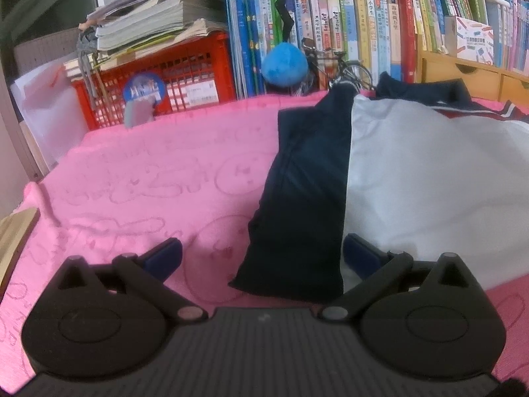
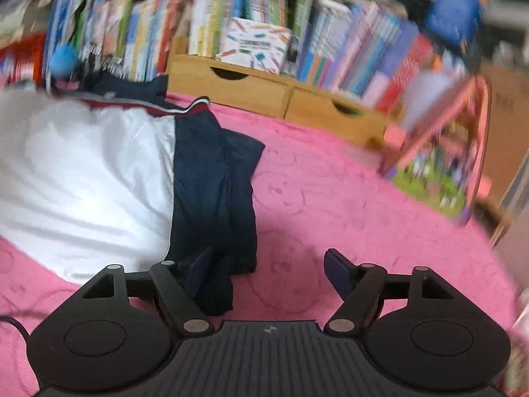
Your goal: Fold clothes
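— How many garments on the pink blanket [image 1: 139, 178]?

— One, as far as I can see: a single white and navy jacket [image 1: 413, 178], with two navy sleeves, one folded along each side.

— And the grippers?

— Two, the left gripper [image 1: 261, 258] and the right gripper [image 2: 266, 266], each with two fingers.

— What's behind?

— One red crate [image 1: 185, 66] with one stack of papers [image 1: 148, 16] on top. One blue pompom [image 1: 286, 66]. One little model bicycle [image 1: 344, 66]. Two wooden drawers [image 2: 287, 96] side by side. One patterned box [image 2: 254, 46] above them. One picture book [image 2: 439, 152] leaning at the right.

— The books on the shelves?

— Too many and too blurred to count.
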Motion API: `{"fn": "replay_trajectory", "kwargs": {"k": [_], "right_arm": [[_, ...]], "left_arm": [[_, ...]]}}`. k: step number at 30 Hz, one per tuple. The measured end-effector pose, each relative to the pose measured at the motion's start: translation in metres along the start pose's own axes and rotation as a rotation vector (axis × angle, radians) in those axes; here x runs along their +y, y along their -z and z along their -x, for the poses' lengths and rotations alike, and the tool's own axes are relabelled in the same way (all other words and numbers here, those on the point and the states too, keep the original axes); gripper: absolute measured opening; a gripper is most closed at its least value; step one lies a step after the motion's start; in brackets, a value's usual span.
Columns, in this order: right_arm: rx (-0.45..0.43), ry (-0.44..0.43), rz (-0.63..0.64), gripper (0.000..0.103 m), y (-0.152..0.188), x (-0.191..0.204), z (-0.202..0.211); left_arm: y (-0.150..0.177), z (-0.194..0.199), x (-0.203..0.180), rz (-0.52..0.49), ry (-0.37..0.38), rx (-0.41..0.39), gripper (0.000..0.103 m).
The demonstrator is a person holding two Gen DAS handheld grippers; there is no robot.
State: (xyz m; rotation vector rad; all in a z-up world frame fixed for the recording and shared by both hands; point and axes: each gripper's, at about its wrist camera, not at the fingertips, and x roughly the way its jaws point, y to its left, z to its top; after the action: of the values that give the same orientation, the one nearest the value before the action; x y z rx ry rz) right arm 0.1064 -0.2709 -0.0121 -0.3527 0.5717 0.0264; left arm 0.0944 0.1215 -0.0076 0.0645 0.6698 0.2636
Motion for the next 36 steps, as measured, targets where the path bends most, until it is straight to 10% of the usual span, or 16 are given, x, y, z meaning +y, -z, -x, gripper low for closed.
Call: {"fn": "replay_trajectory", "kwargs": {"k": [5,14,22,36], "right_arm": [[-0.145,0.156,0.336,0.073,-0.002,0.059,0.022],[-0.364,-0.180,0.574,0.075,-0.026,0.154,0.089],[-0.389,-0.312,0.738,0.073,-0.025,0.222,0.098],[-0.393,-0.240,0.745,0.073,-0.032,0.240,0.080]], "left_arm": [[0.000,0.000,0.000,-0.001,0.000,-0.001,0.103],[0.001,-0.001,0.003,0.015,0.017,0.003,0.103],[0.001,-0.003,0.009,0.045,0.043,0.014,0.103],[0.002,-0.005,0.008,0.046,0.042,0.014,0.103]]}}
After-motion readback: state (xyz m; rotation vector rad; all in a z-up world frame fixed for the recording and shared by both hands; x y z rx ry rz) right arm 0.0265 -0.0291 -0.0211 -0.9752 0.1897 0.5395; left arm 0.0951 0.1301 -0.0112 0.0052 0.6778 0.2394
